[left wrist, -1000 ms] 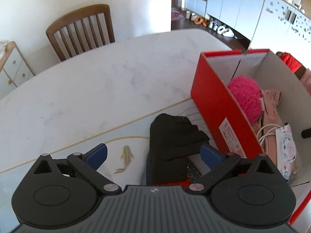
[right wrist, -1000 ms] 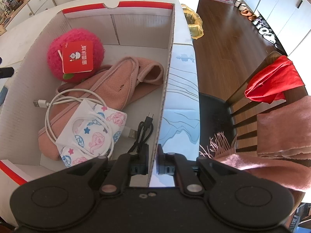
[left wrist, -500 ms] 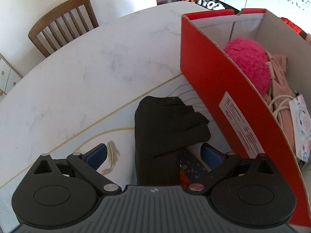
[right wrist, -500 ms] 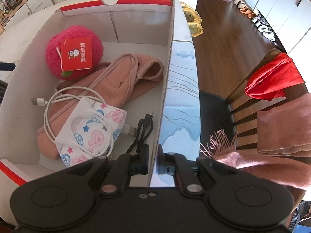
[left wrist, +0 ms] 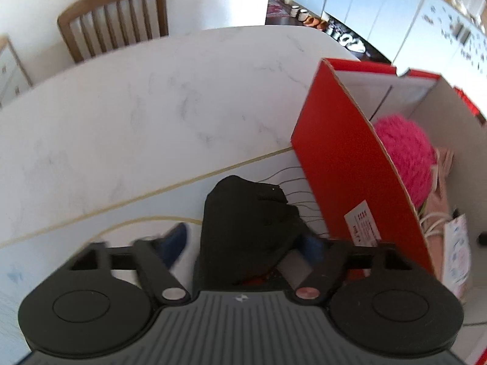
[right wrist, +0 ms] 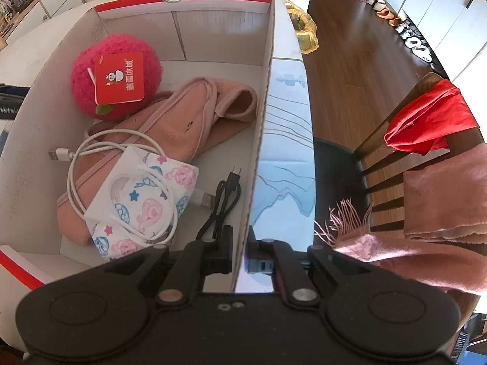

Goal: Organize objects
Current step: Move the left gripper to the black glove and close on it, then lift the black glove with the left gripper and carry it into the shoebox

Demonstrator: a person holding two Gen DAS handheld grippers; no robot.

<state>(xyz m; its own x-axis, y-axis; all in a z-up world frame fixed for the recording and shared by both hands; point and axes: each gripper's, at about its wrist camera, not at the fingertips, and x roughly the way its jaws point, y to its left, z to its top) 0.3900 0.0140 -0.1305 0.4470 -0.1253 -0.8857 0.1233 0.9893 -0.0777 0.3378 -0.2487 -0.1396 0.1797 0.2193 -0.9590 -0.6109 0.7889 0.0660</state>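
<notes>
Left hand-held gripper (left wrist: pixel 240 245): jaws closing around black glove (left wrist: pixel 246 228), lower centre, on tabletop (left wrist: pixel 137 127) beside red box (left wrist: pixel 344 164).
Right hand-held gripper (right wrist: pixel 239 261): clamped on box wall, lower centre.
Risk: limp glove may bunch, giving a partial pinch; could snag the box rim.

A home dining area: marble table (left wrist: pixel 127 127), wooden chair (left wrist: pixel 115 15), shoes by cupboards (right wrist: pixel 414 42)

You get bright daylight in both views, with glare washing out the marble table (left wrist: pixel 127 127) and the wood floor (right wrist: pixel 359 48). The left view is smeared by motion blur; the right is sharp. Fisheye bending curves every edge.
</notes>
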